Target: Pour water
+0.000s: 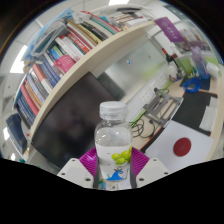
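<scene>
A clear plastic water bottle (112, 138) with a white cap and a label printed with green fruit stands upright between my fingers. My gripper (112, 166) is shut on the bottle, with a magenta pad (89, 159) pressed against each side of its lower body. The bottle is raised, with the room seen tilted behind it. No cup or other vessel shows.
A long bookshelf (70, 55) filled with books runs behind the bottle at a slant. Beyond the bottle to the right is a desk (185, 105) with cluttered items, and a white sheet with a red disc (182, 146) lies nearer.
</scene>
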Action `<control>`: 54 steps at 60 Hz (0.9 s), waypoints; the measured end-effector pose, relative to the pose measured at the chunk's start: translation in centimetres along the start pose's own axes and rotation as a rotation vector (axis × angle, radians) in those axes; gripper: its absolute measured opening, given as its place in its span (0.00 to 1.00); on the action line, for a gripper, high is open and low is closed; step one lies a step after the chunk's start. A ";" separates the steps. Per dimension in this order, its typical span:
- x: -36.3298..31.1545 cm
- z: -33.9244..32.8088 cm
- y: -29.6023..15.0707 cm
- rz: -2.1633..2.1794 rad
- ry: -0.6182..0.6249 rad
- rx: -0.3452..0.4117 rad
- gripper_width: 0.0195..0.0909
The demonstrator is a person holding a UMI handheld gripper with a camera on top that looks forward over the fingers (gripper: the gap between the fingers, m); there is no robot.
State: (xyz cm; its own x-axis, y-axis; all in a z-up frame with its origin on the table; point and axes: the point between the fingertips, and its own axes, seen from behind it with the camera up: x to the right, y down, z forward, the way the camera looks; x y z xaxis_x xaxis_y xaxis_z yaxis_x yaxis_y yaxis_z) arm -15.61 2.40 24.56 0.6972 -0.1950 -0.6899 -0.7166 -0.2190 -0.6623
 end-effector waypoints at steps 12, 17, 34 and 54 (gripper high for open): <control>9.1 0.3 -6.2 -0.549 0.277 0.102 0.34; 12.7 1.4 -6.5 -0.607 0.310 0.121 0.35; 21.5 5.7 -2.6 -0.640 0.310 0.012 0.34; 23.8 7.0 -0.6 -0.657 0.282 0.009 0.38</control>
State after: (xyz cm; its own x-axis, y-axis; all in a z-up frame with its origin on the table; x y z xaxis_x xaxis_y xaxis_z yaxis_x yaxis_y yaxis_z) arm 1.21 4.55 6.48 0.9631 -0.2651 -0.0461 -0.1455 -0.3687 -0.9181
